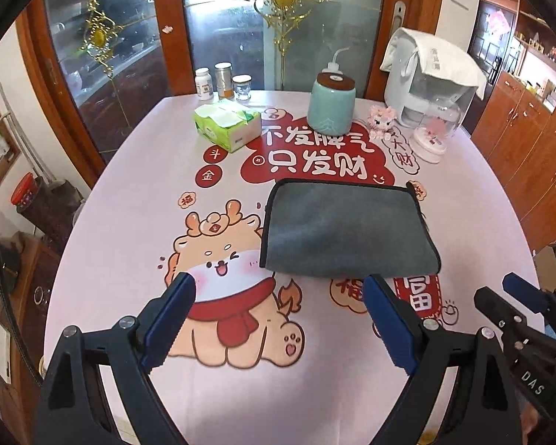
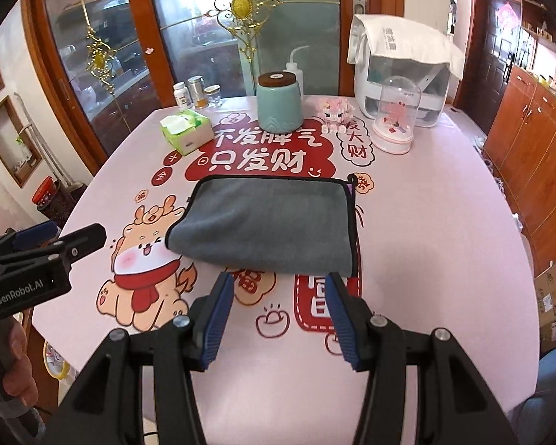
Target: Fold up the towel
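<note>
A grey towel (image 1: 346, 228) with black edging lies folded flat on the pink printed tablecloth (image 1: 129, 222); it also shows in the right wrist view (image 2: 267, 224). My left gripper (image 1: 280, 289) is open and empty, just short of the towel's near edge, toward its left part. My right gripper (image 2: 280, 285) is open and empty, just short of the near edge toward the towel's right part. The right gripper shows at the right edge of the left wrist view (image 1: 500, 293), and the left gripper at the left edge of the right wrist view (image 2: 74, 231).
Behind the towel stand a green tissue box (image 1: 228, 124), a teal jar (image 1: 331, 102), three small jars (image 1: 222, 81), a pink toy (image 1: 381, 118), a glass dome (image 1: 439, 126) and a white appliance (image 1: 426, 81). Wooden cabinets (image 2: 537, 141) line the right.
</note>
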The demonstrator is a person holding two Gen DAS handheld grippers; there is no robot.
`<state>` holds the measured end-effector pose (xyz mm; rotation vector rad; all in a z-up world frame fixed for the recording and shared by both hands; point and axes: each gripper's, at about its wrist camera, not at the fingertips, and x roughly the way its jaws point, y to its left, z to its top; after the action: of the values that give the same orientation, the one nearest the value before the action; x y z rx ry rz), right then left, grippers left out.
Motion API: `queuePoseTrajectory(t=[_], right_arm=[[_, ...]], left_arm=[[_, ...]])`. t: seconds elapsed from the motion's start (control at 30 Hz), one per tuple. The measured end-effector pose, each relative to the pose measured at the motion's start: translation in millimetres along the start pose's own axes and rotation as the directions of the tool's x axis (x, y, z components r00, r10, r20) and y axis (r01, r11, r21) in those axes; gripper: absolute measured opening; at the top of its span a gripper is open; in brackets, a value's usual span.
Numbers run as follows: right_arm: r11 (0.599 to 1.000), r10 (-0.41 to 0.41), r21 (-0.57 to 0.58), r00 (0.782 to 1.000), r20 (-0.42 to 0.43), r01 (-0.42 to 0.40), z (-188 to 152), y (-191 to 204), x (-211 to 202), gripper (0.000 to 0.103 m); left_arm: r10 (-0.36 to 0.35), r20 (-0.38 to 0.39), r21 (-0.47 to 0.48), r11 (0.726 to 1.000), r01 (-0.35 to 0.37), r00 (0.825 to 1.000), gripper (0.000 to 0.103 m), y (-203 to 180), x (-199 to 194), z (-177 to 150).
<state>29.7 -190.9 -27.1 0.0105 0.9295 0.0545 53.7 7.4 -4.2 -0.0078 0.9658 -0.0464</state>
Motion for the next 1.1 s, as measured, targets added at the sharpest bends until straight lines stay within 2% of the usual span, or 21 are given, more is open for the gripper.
queuePoseTrajectory(t=[0.47, 0.77, 1.1], right_arm=[[1.000, 0.009, 0.005, 1.000, 0.001, -0.009, -22, 10, -37, 0.054], [1.000, -0.002, 0.023, 1.000, 0.030, 0.002, -27, 12, -53, 0.055], [0.998, -0.034, 0.051, 0.997, 0.063, 0.031, -33, 10, -62, 0.062]], left_arm=[[0.018, 0.056, 0.003, 1.000, -0.018, 0.998, 0.091, -6, -58, -25], [0.018, 0.082, 0.021, 1.000, -0.020, 0.996, 0.091, -17, -71, -32], [0.030, 0.081, 0.012, 0.999, -0.031, 0.996, 0.091, -21, -75, -40]])
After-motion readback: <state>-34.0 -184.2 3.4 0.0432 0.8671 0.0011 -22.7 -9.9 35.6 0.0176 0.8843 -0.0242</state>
